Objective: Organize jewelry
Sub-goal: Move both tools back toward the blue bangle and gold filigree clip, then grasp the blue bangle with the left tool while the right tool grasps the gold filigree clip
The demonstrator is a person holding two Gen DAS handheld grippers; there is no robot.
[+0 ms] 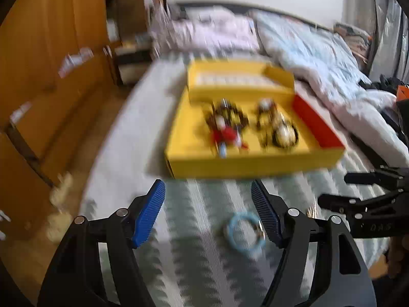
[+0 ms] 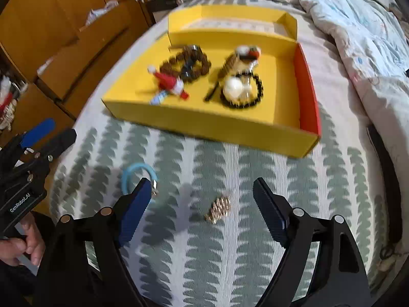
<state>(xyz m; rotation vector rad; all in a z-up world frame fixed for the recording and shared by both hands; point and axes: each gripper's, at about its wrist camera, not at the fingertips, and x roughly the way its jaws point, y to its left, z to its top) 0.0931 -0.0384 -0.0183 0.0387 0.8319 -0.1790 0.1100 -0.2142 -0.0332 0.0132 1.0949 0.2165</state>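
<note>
A yellow box with a red side wall lies open on the bed and holds beaded bracelets, a red and white charm and a black bead string around a white ball. The box also shows, blurred, in the left wrist view. A light blue bangle lies on the leaf-patterned cover between my left gripper's open jaws, near the right pad. It also shows in the right wrist view. A small gold bracelet lies between my right gripper's open jaws. Both grippers are empty.
Wooden cabinets stand to the left of the bed. A rumpled quilt and pillows lie at the back and right. The right gripper shows at the right edge of the left wrist view, the left gripper at the left of the right wrist view.
</note>
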